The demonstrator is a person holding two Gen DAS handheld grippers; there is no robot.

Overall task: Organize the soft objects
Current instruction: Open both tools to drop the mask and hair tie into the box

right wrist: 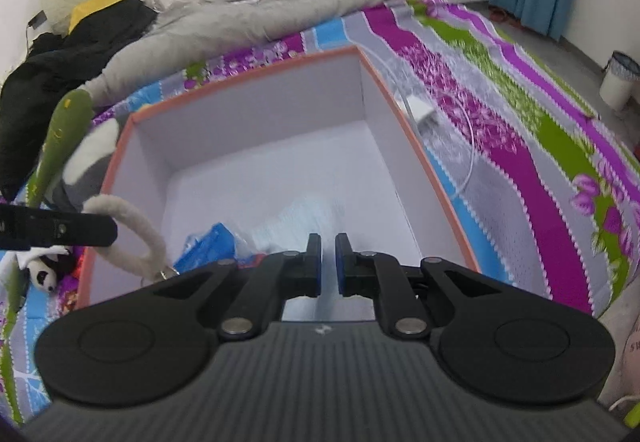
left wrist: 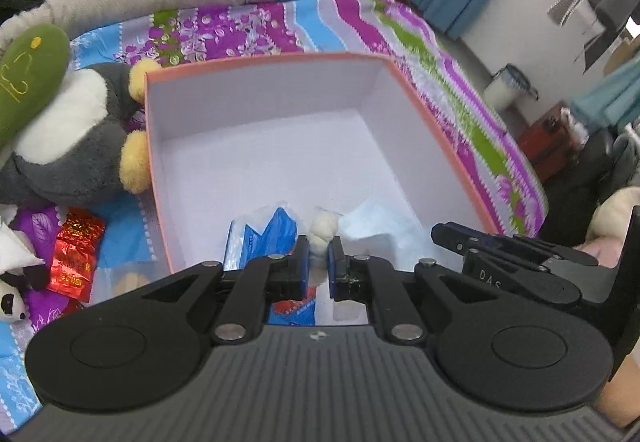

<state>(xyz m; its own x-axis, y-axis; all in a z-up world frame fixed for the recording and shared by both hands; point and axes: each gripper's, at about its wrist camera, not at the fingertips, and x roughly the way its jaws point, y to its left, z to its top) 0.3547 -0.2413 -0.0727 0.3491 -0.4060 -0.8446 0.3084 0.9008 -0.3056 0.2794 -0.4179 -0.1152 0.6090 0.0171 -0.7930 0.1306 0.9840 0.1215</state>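
Left claw (left wrist: 319,255), pads pinching a cream plush loop (left wrist: 322,232) above the near end of the orange-rimmed box (left wrist: 416,110); in the right wrist view the loop (right wrist: 138,232) curves down from that claw to a small metal ring at the box's near-left corner. Right claw (right wrist: 328,262), pads nearly pressed together with a narrow gap, holding nothing, poised over the box interior. Blue packets (left wrist: 272,236) and a pale packet (left wrist: 376,220) already lie on the box floor. Risks: the grip is on the loop's tip only, so it may slip out early; released here, it could drape over the near wall rather than fall inside. The penguin plush (left wrist: 76,138) touches the box's outer left wall; the panda toy (right wrist: 46,272) lies on the bed (right wrist: 520,114) beside it.
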